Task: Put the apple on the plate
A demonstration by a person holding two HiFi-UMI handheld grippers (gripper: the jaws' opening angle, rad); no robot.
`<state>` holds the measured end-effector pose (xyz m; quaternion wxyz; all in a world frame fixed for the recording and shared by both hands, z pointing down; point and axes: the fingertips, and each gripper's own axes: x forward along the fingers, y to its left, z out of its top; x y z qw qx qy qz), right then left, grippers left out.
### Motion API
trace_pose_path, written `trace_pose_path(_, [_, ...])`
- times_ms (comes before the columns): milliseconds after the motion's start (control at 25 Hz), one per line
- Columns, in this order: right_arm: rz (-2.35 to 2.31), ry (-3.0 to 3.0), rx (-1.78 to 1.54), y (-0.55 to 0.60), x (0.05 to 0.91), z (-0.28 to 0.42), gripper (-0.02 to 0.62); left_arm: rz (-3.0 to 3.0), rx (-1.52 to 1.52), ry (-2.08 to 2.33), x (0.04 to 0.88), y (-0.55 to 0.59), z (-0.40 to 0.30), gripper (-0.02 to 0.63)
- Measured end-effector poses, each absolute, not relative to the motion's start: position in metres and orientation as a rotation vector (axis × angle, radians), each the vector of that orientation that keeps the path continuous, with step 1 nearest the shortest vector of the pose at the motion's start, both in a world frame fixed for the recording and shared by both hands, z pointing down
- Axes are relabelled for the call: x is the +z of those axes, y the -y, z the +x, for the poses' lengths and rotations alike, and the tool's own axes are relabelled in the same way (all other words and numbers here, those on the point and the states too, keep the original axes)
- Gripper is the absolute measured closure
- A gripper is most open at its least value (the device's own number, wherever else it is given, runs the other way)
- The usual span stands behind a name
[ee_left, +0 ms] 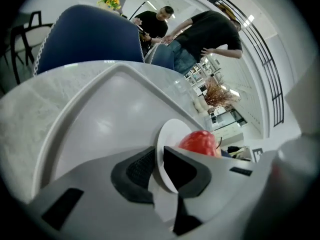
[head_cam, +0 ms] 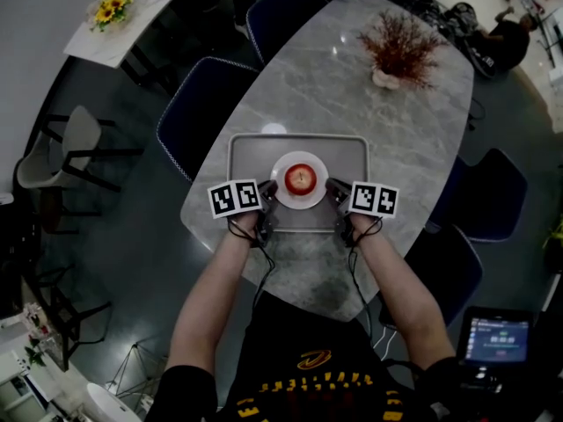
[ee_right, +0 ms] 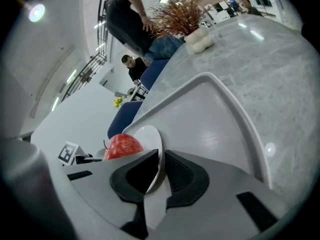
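Note:
A red apple [head_cam: 300,178] sits on a small white plate [head_cam: 283,198] in the middle of a grey tray [head_cam: 242,158]. My left gripper [head_cam: 272,193] is at the plate's left rim and my right gripper [head_cam: 333,191] at its right rim. In the left gripper view the plate [ee_left: 168,134] has its edge between the jaws of the left gripper [ee_left: 159,158], with the apple [ee_left: 200,142] just behind. In the right gripper view the right gripper [ee_right: 161,167] is likewise shut on the rim of the plate [ee_right: 150,138], the apple [ee_right: 123,146] beyond it.
The tray lies on a grey marble table [head_cam: 352,104] near its front edge. A vase of dried red twigs [head_cam: 400,49] stands at the far end. Blue chairs [head_cam: 207,104] line the table's left side. Two people [ee_left: 200,34] stand beyond the table.

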<state>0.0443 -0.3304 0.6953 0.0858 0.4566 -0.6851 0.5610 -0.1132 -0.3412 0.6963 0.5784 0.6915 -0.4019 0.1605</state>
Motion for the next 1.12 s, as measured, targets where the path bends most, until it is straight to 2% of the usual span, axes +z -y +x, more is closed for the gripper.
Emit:
trace_pose_path(160, [1.378, 2.019, 1.420, 0.332, 0.693, 0.049, 0.568, 1.718, 0.522, 1.042, 0.695, 0.347, -0.122, 0.521])
trace_pose_path(280, [1.429, 2.028, 1.295, 0.332, 0.681, 0.060, 0.568, 1.729, 0.495, 1.088, 0.690, 0.347, -0.128, 0.520])
trace_pose_path(680, [1.539, 2.333, 1.271, 0.317, 0.589, 0.072, 0.568, 1.801, 0.155, 1.185, 0.599, 0.327, -0.113, 0.520])
trace_pose_path(1120, [1.409, 2.515, 1.071, 0.241, 0.512, 0.064, 0.568, 2.034, 0.152, 1.222, 0.509, 0.233, -0.071, 0.520])
